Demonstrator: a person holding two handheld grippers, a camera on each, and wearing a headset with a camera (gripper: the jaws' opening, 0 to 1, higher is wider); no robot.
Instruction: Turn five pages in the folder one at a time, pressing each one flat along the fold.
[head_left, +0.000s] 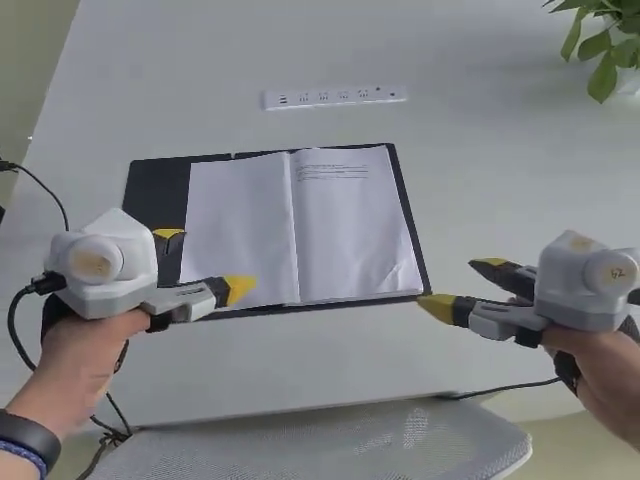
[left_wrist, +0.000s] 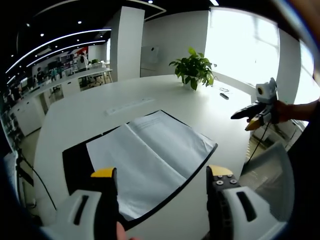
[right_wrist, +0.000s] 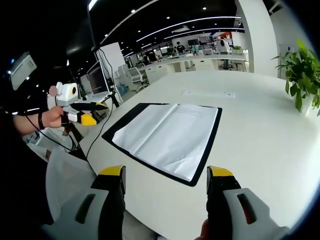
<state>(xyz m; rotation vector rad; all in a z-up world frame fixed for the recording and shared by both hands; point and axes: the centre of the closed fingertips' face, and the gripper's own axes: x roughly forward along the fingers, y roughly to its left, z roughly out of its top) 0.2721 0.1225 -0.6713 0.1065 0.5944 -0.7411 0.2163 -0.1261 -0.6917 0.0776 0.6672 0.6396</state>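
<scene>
Chair: the grey mesh chair back (head_left: 330, 445) rises at 6 o'clock, nearest to me, against the table's near edge.
Hands: my left hand (head_left: 75, 365), a dark wristband (head_left: 25, 435) at its wrist, and my right hand (head_left: 600, 372) each grip a tool from below.
Left tool: my grey-and-white, yellow-tipped left gripper (head_left: 205, 262) is released, its jaws spread with nothing between them. It is held at the folder's 8 o'clock. In the right gripper view it hangs in the air off the table's side, apart from the cover.
Right tool: my matching yellow-tipped right gripper (head_left: 462, 284) is also slack, jaws parted and empty. It sits at the folder's 4 o'clock, near the corner but not touching it.
Cable: a thin black cable (head_left: 45, 195) loops in from 9 o'clock to the left tool.
Task's thing: the thin black folder (head_left: 150, 190) lies open and flat on the table between the two tools, straight ahead at 12 o'clock. Two white pages (head_left: 340, 230) meet at a centre fold. The left page is blank and the right one carries a few lines of small print at its top. Bare black cover shows at 9 o'clock of the pages.
Surface: the broad white table (head_left: 480, 150) carries everything.
Beyond: a long white power strip (head_left: 335, 97) lies past the folder at 12 o'clock, well apart from it.
Far corner: a leafy green potted plant (head_left: 600, 40) stands at 2 o'clock.
</scene>
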